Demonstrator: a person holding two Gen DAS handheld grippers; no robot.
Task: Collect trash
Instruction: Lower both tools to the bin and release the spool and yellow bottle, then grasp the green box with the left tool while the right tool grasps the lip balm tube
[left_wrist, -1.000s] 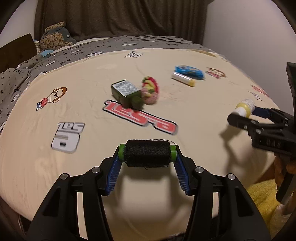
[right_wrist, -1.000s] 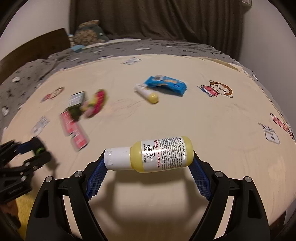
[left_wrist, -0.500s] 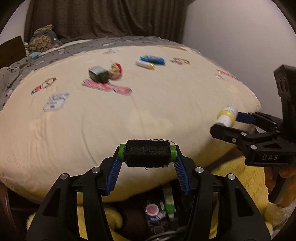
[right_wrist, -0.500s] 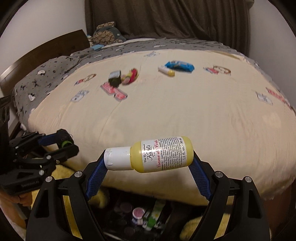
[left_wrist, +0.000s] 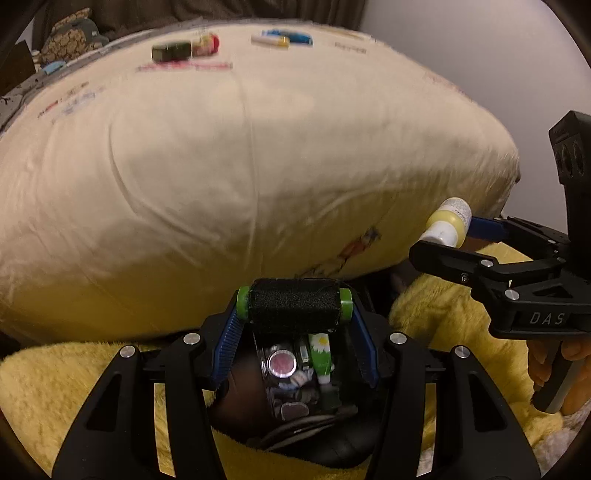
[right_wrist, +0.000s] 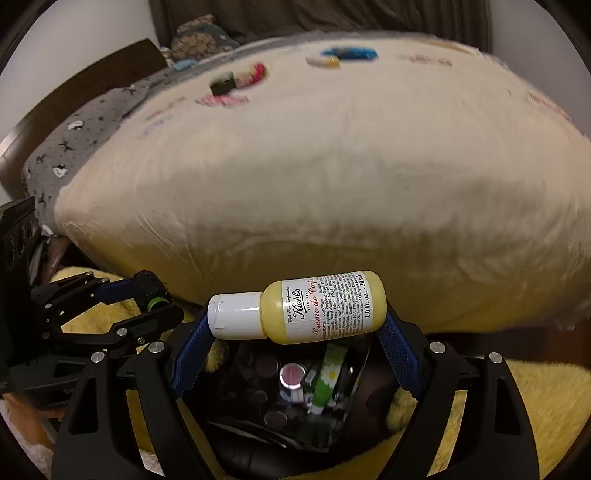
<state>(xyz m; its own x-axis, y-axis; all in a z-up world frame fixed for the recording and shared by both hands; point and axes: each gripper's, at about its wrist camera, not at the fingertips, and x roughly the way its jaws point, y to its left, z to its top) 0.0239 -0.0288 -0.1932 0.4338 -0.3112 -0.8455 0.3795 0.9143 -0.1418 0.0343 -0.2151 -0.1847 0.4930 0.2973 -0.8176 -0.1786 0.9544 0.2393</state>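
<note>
Bin (right_wrist: 354, 373) contents (dim, tongs-blocked) indistinct.

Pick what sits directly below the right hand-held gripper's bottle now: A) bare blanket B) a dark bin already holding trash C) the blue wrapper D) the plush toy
B. In the right wrist view the yellow bottle, clamped in the right hand-held gripper, hangs over the dark bin, with a green tube and other items already inside.

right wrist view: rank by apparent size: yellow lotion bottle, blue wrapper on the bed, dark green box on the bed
1. yellow lotion bottle, held in the right gripper close to the lens, so nearness inflates it.
2. blue wrapper.
3. dark green box.

Both are far and motion-blurred; the wrapper looks only slightly larger, so 2 and 3 are unsure.
</note>
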